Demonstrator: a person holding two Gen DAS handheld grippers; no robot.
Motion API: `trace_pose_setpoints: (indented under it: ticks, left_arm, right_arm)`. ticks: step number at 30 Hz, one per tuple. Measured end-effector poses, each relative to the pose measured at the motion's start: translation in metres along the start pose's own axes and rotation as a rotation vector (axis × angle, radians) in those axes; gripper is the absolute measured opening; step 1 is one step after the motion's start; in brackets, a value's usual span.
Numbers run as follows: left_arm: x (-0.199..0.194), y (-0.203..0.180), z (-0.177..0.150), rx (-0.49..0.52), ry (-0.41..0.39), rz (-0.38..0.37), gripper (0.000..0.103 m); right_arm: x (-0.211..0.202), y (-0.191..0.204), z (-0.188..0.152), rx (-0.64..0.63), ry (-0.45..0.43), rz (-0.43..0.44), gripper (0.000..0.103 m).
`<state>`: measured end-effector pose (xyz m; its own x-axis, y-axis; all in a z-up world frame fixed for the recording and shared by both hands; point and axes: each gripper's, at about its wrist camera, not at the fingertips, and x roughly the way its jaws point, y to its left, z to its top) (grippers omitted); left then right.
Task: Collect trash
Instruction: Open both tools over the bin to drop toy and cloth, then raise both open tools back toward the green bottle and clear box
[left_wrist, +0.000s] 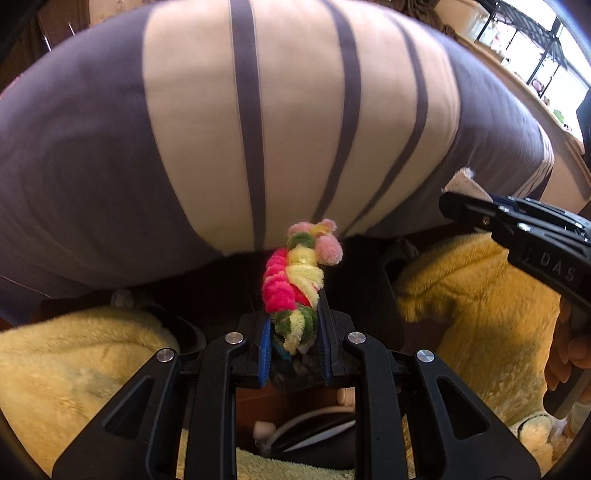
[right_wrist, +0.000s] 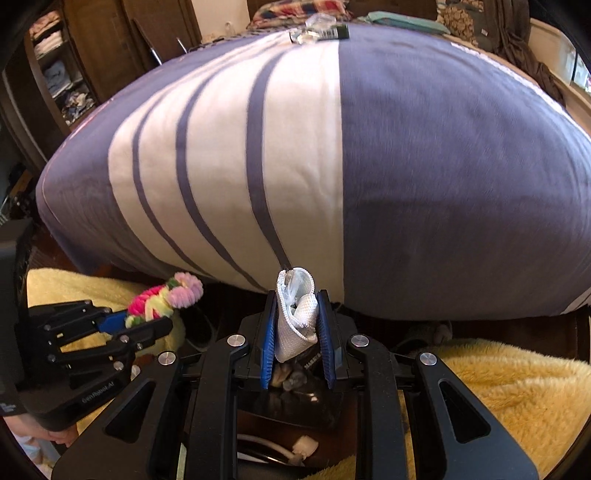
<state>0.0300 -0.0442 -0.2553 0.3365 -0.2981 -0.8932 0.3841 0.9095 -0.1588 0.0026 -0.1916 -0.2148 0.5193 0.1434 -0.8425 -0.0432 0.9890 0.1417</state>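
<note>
My left gripper (left_wrist: 294, 325) is shut on a twisted bundle of pink, yellow and green pipe cleaners (left_wrist: 291, 280), held up in front of the bed's near edge. It also shows in the right wrist view (right_wrist: 147, 325) with the bundle (right_wrist: 166, 299) sticking out of it. My right gripper (right_wrist: 297, 332) is shut on a crumpled white mesh wrapper (right_wrist: 297, 321). In the left wrist view the right gripper (left_wrist: 469, 210) comes in from the right, with the white wrapper (left_wrist: 461, 184) at its tip. More trash, clear plastic and a dark wrapper (right_wrist: 321, 32), lies at the bed's far end.
A bed with a purple and white striped cover (right_wrist: 424, 166) fills the view ahead. Yellow fluffy fabric (right_wrist: 498, 387) lies below on both sides. Wooden shelves with folded clothes (right_wrist: 55, 66) stand at far left. Cables and a white plug (right_wrist: 303, 446) lie under the grippers.
</note>
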Motion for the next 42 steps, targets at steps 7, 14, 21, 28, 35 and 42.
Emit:
trace_pose_setpoints:
  ticks: [7, 14, 21, 28, 35, 42]
  left_arm:
    - [0.027, 0.0, -0.012, -0.005, 0.09, -0.024, 0.019]
    - [0.052, 0.002, -0.021, -0.018, 0.17, -0.051, 0.019]
    - [0.062, 0.002, -0.021, -0.028, 0.198, -0.092, 0.021]
    - [0.064, 0.004, -0.02, -0.035, 0.196, -0.095, 0.037]
    - [0.056, 0.006, -0.017, -0.046, 0.172, -0.078, 0.049]
    - [0.028, 0.012, -0.007, -0.073, 0.087, -0.056, 0.08]
  right_arm:
    - [0.023, -0.002, -0.012, 0.023, 0.075, 0.032, 0.022]
    - [0.053, -0.005, -0.022, 0.048, 0.167, 0.053, 0.022]
    - [0.073, -0.001, -0.027, 0.04, 0.237, 0.058, 0.024]
    - [0.073, -0.004, -0.022, 0.049, 0.237, 0.046, 0.036]
    - [0.065, -0.008, -0.017, 0.061, 0.209, 0.022, 0.064]
    - [0.044, -0.014, -0.007, 0.058, 0.134, -0.065, 0.092]
